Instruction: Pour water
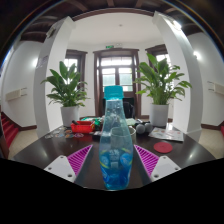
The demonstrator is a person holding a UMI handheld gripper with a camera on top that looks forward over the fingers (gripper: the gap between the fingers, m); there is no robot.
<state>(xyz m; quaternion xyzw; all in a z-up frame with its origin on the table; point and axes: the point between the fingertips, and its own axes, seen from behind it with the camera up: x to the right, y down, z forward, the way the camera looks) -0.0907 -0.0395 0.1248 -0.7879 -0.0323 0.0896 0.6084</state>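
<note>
A clear plastic bottle [115, 158] with a blue patterned label stands upright on the dark round table [40, 150], between my fingers. The magenta pads [80, 158] flank it left and right, and a narrow gap shows on each side. My gripper [115, 165] is open around the bottle's lower part. Straight beyond the bottle, partly hidden by it, is a light blue container [114, 96]; I cannot tell exactly what it is.
A red object [82, 127] lies on the table beyond the left finger, a round red coaster [163, 147] beyond the right one, and small dark items [142, 128] sit mid-table. Potted plants [66, 90] [160, 85], white pillars and a glazed door [117, 75] stand behind.
</note>
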